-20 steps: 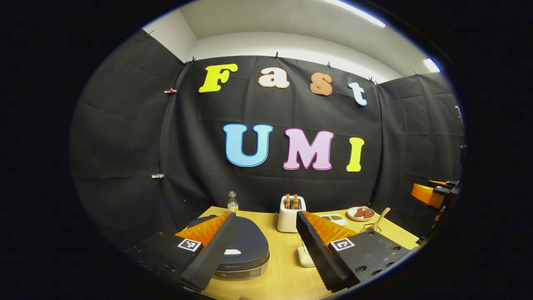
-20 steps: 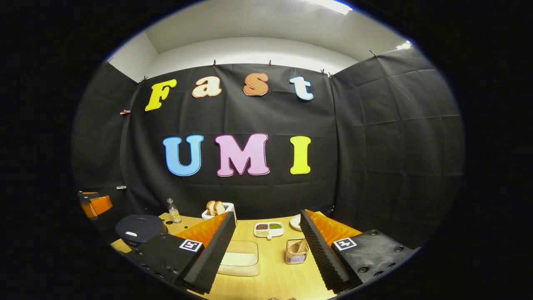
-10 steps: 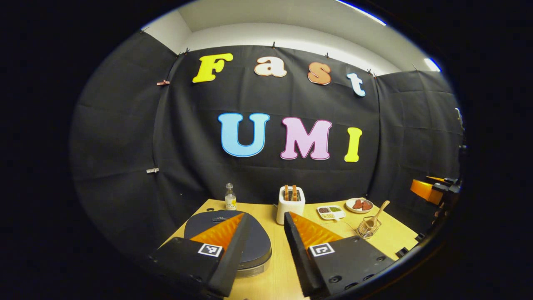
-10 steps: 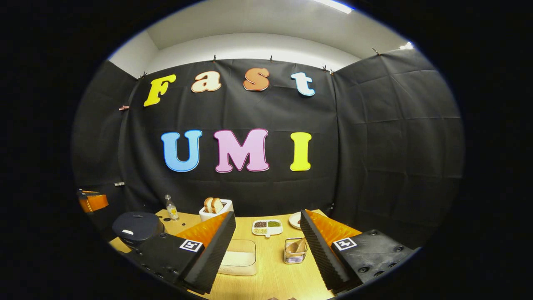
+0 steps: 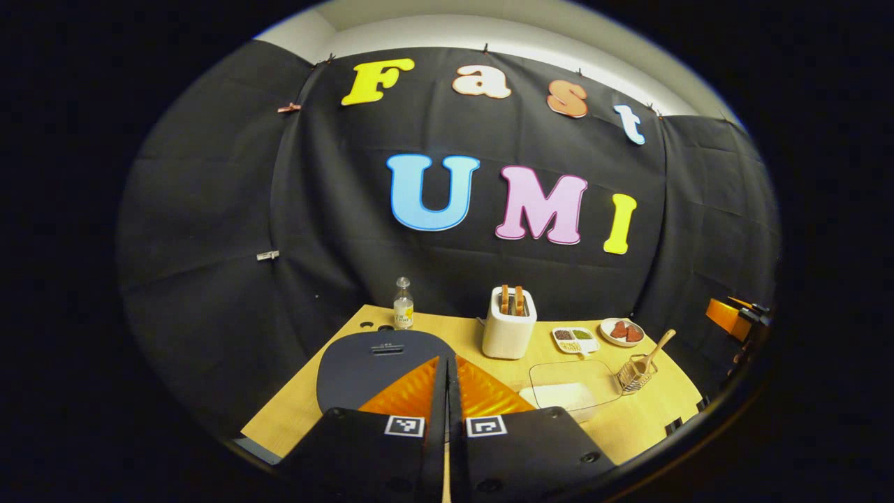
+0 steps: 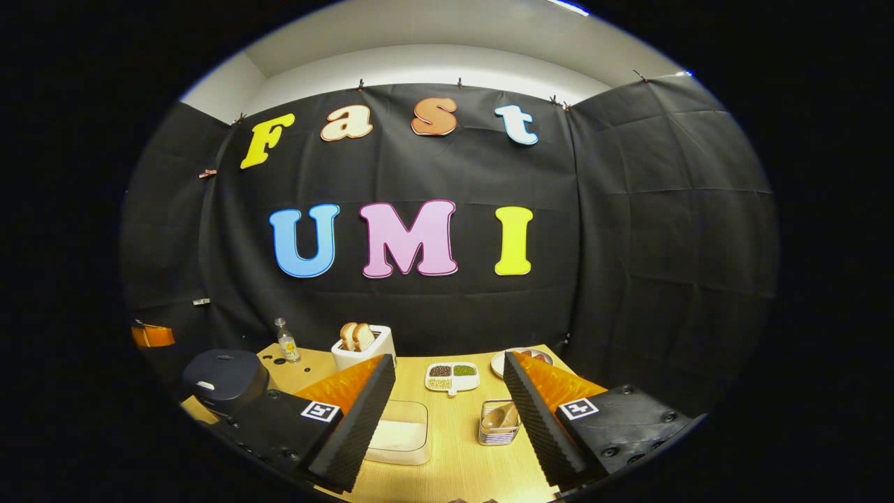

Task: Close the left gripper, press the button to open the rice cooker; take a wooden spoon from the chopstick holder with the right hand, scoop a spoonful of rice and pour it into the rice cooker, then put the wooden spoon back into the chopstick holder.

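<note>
My left gripper (image 5: 447,363) is pressed together above the rice cooker (image 5: 377,360), a blunt tip for the button (lid down). Right gripper (image 6: 447,391) is spread; wooden spoon (image 6: 497,416) sits right of the cooker.

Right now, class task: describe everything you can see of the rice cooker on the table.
The rice cooker is a low, rounded, dark navy appliance, plastic-looking, with a flat lid that is down. A small slot-like handle marks the lid's far edge; a pale button sits at its front. It stands upright at the wooden table's left end, near a small bottle. Nothing touches it; the shut left gripper hovers above.
</note>
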`<state>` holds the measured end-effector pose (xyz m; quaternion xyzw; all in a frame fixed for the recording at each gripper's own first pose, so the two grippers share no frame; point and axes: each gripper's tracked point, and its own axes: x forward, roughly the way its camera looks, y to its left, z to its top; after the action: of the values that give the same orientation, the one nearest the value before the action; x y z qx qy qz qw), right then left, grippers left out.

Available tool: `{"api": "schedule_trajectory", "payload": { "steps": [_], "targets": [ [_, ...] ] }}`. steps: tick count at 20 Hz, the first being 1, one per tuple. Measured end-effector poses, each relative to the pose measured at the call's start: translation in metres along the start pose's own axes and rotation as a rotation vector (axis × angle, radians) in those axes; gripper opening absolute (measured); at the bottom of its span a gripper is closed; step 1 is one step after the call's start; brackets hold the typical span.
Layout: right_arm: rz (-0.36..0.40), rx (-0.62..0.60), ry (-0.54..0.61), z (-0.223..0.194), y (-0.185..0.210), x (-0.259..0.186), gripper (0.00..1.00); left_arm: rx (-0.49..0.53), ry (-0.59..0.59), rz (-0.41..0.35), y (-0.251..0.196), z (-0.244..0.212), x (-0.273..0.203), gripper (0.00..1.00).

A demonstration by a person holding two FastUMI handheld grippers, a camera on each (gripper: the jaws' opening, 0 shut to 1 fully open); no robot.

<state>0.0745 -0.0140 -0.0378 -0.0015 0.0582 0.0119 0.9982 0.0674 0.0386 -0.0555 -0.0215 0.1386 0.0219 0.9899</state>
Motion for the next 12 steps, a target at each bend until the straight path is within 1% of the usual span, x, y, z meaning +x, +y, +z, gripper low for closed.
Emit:
{"api": "schedule_trajectory", "payload": {
  "steps": [2,6,9,12],
  "targets": [
    [0.0,0.008,0.009,-0.003,-0.004,0.009,0.98,-0.04,0.039,0.021,0.01,-0.013,0.008,0.07],
    [0.0,0.006,0.024,-0.011,-0.013,0.026,0.98,-0.125,0.128,0.039,0.025,-0.038,0.03,0.06],
    [-0.002,0.008,0.04,-0.018,-0.019,0.034,0.98,-0.145,0.193,0.077,0.038,-0.06,0.042,0.05],
    [0.003,0.009,0.063,-0.027,-0.021,0.041,0.98,-0.163,0.247,0.092,0.042,-0.082,0.051,0.05]
  ]
}}
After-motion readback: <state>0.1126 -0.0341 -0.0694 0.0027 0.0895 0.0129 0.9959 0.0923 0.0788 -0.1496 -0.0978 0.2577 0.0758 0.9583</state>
